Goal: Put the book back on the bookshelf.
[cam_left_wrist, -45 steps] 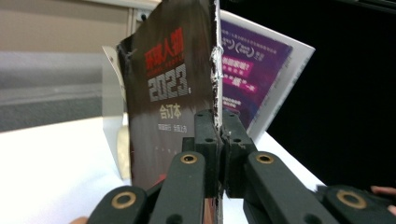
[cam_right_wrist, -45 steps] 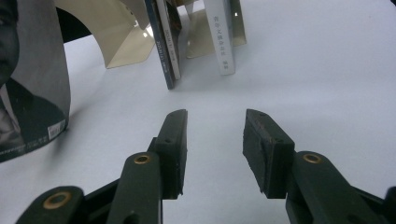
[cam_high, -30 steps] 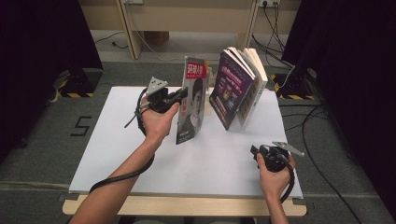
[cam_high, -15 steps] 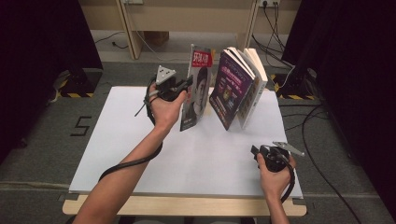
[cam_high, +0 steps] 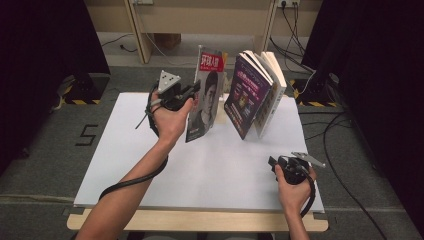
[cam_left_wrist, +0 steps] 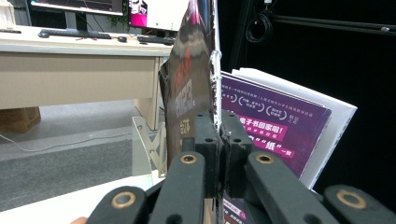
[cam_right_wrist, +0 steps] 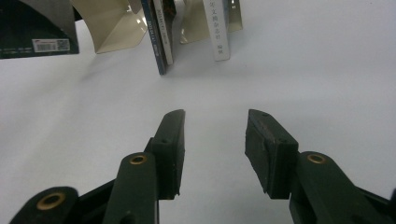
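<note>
Left gripper: it is in the upper middle-left of the high view. Its jaws are pressed together on the edge of the magazine; the left gripper view shows the thin cover clamped between the two black pads.
Magazine: it has a red title band and a face on the cover. It stands almost upright above the white table, in the upper centre of the high view. In the right gripper view its lower corner, at the upper left, is off the surface.
Purple book: it leans just to the right of the magazine, with a white book close behind it. In the left gripper view the purple cover is right of the magazine.
Bookends: cream metal ones stand on the table behind the books, at the top of the right gripper view.
Right gripper: it is in the lower right of the high view, well apart from the books. Its jaws stand apart, with nothing between them, only white table below.
</note>
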`<state>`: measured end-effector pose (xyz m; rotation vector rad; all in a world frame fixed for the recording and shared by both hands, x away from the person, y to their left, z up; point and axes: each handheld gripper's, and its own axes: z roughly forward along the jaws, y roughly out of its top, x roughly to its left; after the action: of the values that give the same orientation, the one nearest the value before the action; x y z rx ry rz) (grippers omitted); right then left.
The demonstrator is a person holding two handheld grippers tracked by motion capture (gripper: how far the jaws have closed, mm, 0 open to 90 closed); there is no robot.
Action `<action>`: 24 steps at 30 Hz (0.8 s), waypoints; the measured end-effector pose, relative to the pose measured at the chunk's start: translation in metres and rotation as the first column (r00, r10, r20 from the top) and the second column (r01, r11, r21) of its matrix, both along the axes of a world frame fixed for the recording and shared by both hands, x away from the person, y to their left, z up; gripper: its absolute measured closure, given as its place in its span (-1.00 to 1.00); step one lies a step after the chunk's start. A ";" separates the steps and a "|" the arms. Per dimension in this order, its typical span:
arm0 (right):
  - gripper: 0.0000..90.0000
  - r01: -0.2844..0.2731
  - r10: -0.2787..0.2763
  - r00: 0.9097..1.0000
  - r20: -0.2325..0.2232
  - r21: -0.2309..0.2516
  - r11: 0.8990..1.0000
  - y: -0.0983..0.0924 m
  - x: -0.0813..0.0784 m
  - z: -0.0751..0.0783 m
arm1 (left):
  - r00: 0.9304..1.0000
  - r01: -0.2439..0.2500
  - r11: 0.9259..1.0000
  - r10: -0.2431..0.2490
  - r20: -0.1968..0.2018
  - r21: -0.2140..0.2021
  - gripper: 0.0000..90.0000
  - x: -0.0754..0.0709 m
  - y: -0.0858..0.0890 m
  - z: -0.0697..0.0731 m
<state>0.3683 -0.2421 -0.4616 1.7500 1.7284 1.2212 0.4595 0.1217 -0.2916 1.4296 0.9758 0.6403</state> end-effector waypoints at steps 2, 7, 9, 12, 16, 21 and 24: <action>0.29 0.000 0.000 1.000 -0.002 0.004 1.000 0.001 0.000 0.000 | 1.000 0.004 1.000 -0.004 0.004 0.001 0.93 0.000 0.001 0.000; 0.29 0.005 -0.005 1.000 -0.010 0.007 1.000 0.002 0.000 0.000 | 1.000 0.003 1.000 -0.003 -0.003 -0.011 0.93 0.009 0.000 -0.003; 0.29 0.005 -0.004 1.000 -0.009 0.007 1.000 0.001 0.000 0.000 | 1.000 0.003 1.000 -0.004 -0.011 -0.014 0.93 0.015 -0.003 -0.005; 0.29 -0.001 0.001 1.000 -0.010 0.000 1.000 0.000 0.001 -0.001 | 1.000 0.003 1.000 -0.004 -0.015 -0.010 0.93 0.021 -0.008 -0.006; 0.29 -0.002 0.002 1.000 -0.014 0.003 1.000 0.000 0.001 -0.001 | 1.000 0.004 1.000 -0.004 -0.013 -0.004 0.93 0.031 -0.015 -0.007; 0.29 -0.003 0.003 1.000 -0.009 -0.003 1.000 -0.001 0.000 -0.001 | 1.000 -0.001 1.000 0.001 -0.003 0.000 0.93 0.043 -0.023 -0.008; 0.29 -0.003 0.003 1.000 -0.013 -0.003 1.000 -0.002 0.001 -0.002 | 1.000 -0.007 1.000 0.007 0.013 -0.005 0.93 0.048 -0.026 -0.011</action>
<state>0.3690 -0.2442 -0.4635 1.7578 1.7398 1.2112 0.5077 0.0954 -0.3030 1.4168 0.9724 0.6516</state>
